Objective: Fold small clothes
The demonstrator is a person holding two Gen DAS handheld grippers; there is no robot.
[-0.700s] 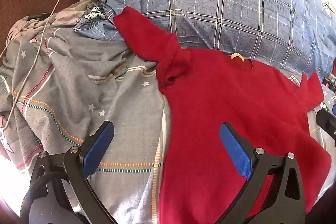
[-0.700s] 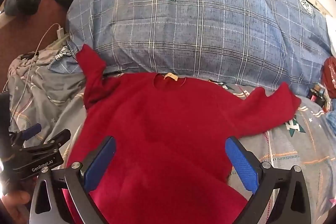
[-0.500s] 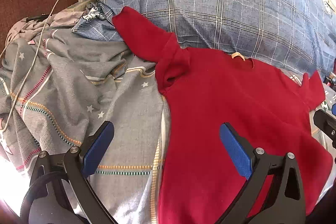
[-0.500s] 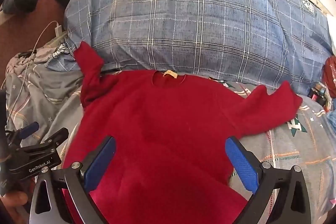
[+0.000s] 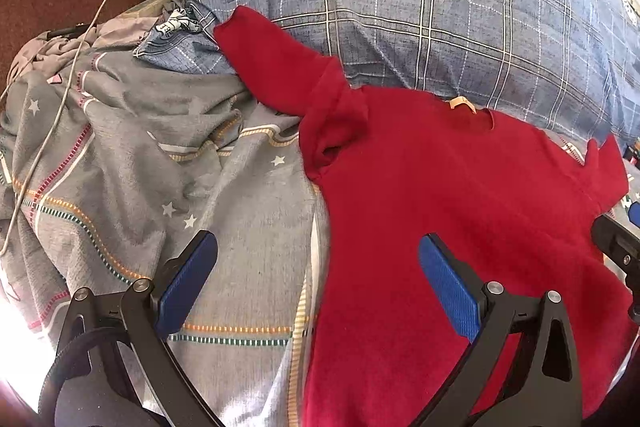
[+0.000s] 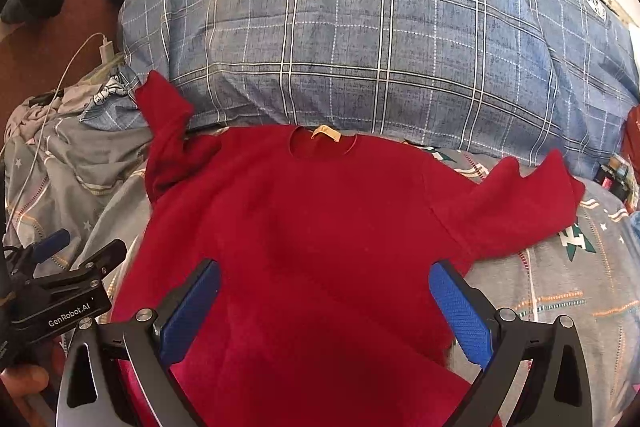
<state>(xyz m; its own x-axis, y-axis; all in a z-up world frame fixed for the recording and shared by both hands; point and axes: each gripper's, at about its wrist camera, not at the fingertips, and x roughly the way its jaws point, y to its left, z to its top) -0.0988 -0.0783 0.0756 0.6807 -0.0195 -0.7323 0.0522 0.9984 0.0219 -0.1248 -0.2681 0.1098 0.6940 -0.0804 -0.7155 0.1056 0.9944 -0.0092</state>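
A small red sweater (image 6: 320, 235) lies flat on the bed, collar towards the pillow, both sleeves spread out. It also shows in the left wrist view (image 5: 460, 211). Its left sleeve (image 5: 280, 67) bunches up against the pillow; its right sleeve (image 6: 516, 203) lies out to the right. My left gripper (image 5: 316, 267) is open and empty above the sweater's left edge. My right gripper (image 6: 324, 291) is open and empty above the sweater's lower body. The left gripper shows at the left edge of the right wrist view (image 6: 60, 291).
A large blue plaid pillow (image 6: 380, 39) lies behind the sweater. A rumpled grey sheet with stars and stripes (image 5: 120, 167) covers the bed to the left. A white charger cable (image 5: 60, 99) runs across it. Small items (image 6: 616, 175) sit at the right edge.
Both grippers have drawn slightly back and shifted; the sweater sits a little lower and to the right in the views. Both stay open.
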